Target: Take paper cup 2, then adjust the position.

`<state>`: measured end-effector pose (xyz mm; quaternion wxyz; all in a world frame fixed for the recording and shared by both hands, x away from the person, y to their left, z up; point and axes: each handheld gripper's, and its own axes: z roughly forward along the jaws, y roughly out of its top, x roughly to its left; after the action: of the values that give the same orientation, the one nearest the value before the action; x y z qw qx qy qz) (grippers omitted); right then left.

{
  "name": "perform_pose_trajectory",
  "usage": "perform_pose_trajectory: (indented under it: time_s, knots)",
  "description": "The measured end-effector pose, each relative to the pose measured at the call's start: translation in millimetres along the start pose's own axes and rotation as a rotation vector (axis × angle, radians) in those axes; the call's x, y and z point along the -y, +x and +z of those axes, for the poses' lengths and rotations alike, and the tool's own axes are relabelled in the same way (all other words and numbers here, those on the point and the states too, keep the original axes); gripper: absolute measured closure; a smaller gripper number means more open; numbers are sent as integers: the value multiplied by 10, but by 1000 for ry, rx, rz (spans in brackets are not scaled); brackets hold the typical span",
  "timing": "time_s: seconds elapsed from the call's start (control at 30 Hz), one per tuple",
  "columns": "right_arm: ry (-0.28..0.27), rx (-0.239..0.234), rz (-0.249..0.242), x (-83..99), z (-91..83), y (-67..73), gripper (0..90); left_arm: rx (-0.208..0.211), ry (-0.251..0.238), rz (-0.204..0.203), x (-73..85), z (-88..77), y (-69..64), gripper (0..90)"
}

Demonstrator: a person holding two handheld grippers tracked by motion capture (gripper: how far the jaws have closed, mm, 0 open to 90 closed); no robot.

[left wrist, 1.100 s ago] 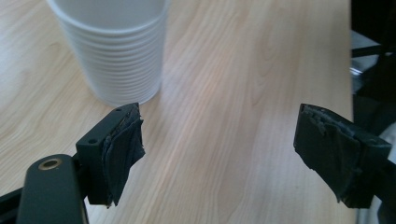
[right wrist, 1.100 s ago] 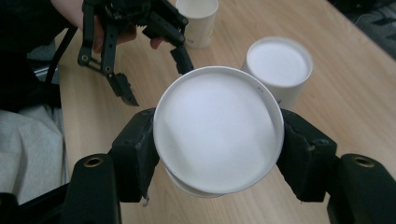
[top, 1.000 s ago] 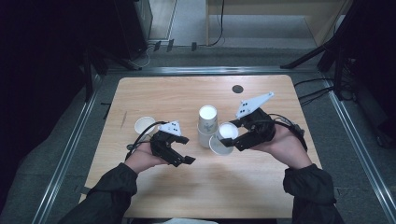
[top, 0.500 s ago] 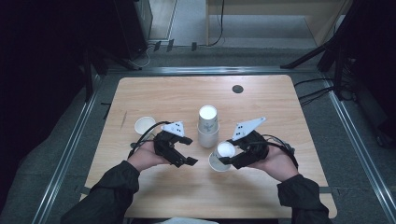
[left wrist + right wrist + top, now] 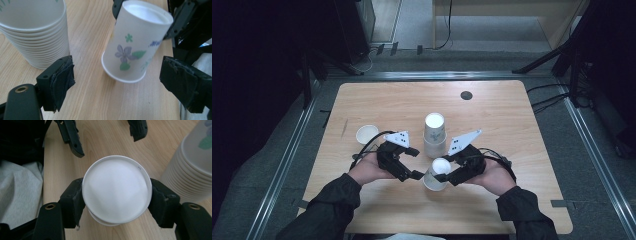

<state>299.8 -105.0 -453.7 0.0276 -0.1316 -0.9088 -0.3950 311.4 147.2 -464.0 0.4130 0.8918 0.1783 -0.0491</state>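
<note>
An upside-down white paper cup with a printed violet flower (image 5: 136, 47) is clamped by the base between the jaws of the right gripper (image 5: 446, 175); it is tilted, with its rim touching the light wooden surface (image 5: 512, 120) at the near centre. The right hand (image 5: 492, 175) is held low, its gripper pointing toward the left one. The left gripper (image 5: 408, 169) is held level just beside the cup, pointing at it. Its jaws have just been opening and stand wide, the cup between them but untouched. A stack of inverted white paper cups (image 5: 434, 134) is seen just behind. A single upright white paper cup (image 5: 367, 134) is seen at the left.
</note>
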Motion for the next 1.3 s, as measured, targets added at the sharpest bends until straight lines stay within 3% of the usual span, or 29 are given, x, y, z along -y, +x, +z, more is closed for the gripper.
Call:
perform_pose_trajectory:
  time_s: [0.17,0.5,1.1,1.3]
  knots:
    - [-14,-8,-5,-39,41,-7,355,-3,-9,-5,23,-26,-14,123]
    - [-69,-39,9,-116,48,-28,358,2,5,25,38,17,-110,119]
    - [-189,-81,31,-261,-71,65,359,36,-48,68,21,64,-182,130]
    - [-219,-85,42,-274,-132,55,358,31,-69,87,22,38,-199,192]
